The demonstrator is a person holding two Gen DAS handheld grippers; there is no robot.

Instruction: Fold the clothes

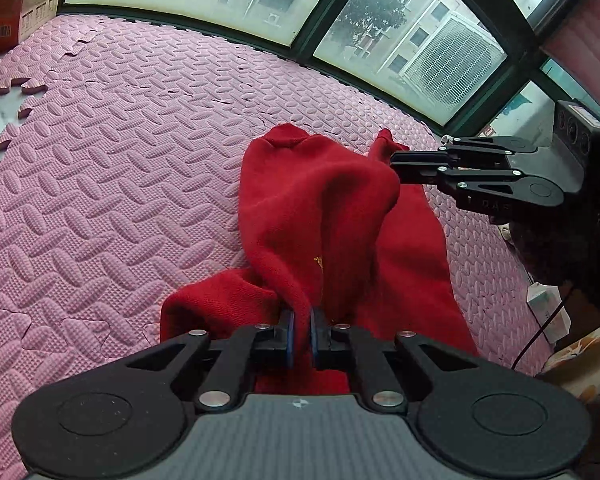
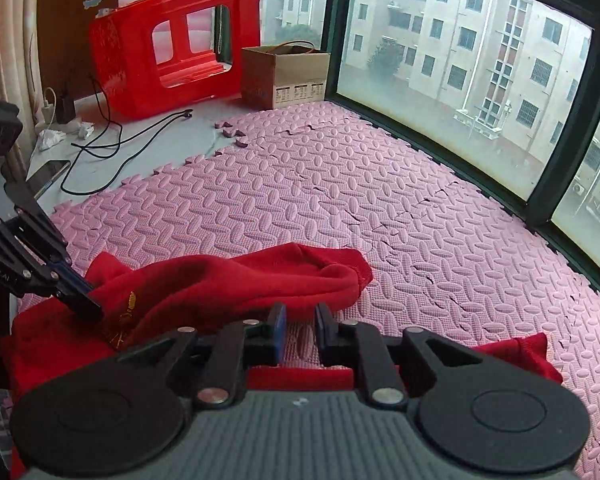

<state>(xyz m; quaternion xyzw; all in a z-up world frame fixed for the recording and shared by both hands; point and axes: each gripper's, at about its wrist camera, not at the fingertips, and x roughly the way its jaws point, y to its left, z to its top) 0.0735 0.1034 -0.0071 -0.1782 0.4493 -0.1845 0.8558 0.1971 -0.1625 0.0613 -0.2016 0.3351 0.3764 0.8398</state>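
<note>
On the pink foam mat point(image 1: 112, 128), left gripper point(image 1: 302, 330) pinches the red sweater point(image 1: 320, 216) to lift a fold; right gripper point(image 2: 300, 326) narrowly parted, empty.

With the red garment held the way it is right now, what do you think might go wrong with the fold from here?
1. Only the left gripper pinches the red garment; the right gripper shows bare mat between its fingers, so the cloth may sag unevenly.
2. The garment is bunched into ridges, so a fold now would likely trap creases.
3. The foam mat has lifted seams that a dragged hem might catch on.
</note>
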